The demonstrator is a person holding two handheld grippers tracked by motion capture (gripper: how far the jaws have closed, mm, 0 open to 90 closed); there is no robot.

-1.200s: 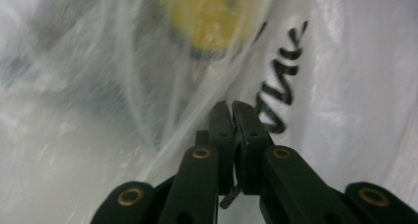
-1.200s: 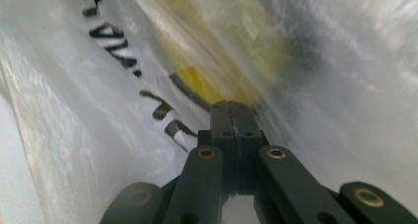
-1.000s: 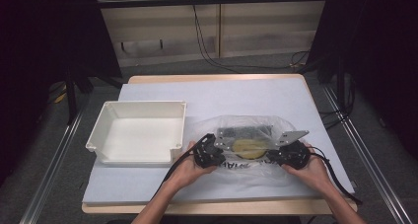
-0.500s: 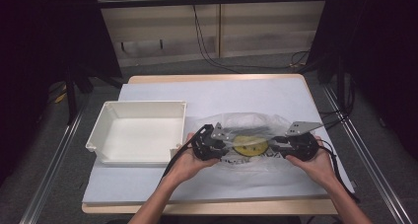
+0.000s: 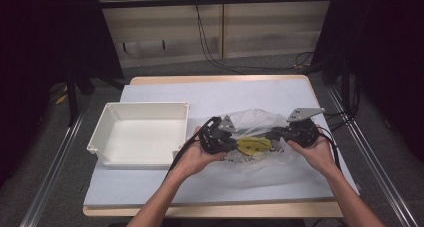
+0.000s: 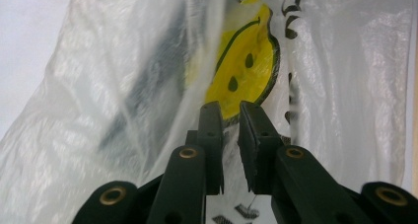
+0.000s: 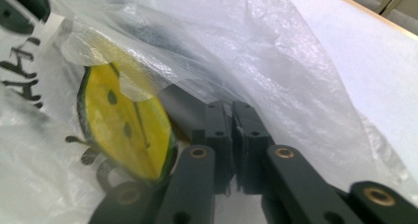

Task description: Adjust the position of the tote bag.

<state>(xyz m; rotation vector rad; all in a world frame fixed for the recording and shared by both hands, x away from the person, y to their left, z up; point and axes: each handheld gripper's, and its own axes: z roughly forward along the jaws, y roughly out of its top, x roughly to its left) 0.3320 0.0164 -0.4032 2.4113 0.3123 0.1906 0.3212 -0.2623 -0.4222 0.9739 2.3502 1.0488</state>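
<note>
A dim room, pale worktop (image 5: 165,192) at frame centre. Left claw (image 5: 231,140) and right claw (image 5: 274,135), having just closed, pinch the smiley-printed plastic bag (image 5: 260,124), apparently to spread its mouth; white bin (image 5: 140,134) at left.

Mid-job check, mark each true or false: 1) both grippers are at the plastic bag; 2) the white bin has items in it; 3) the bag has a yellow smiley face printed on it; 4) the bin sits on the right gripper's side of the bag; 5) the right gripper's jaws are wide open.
1) True: the left gripper and right gripper meet at the plastic bag.
2) False: the white bin is empty.
3) True: a yellow smiley face shows on the bag.
4) False: the bin lies on the left gripper's side.
5) False: the right gripper's jaws have just closed together, pinching the bag's film.
</note>
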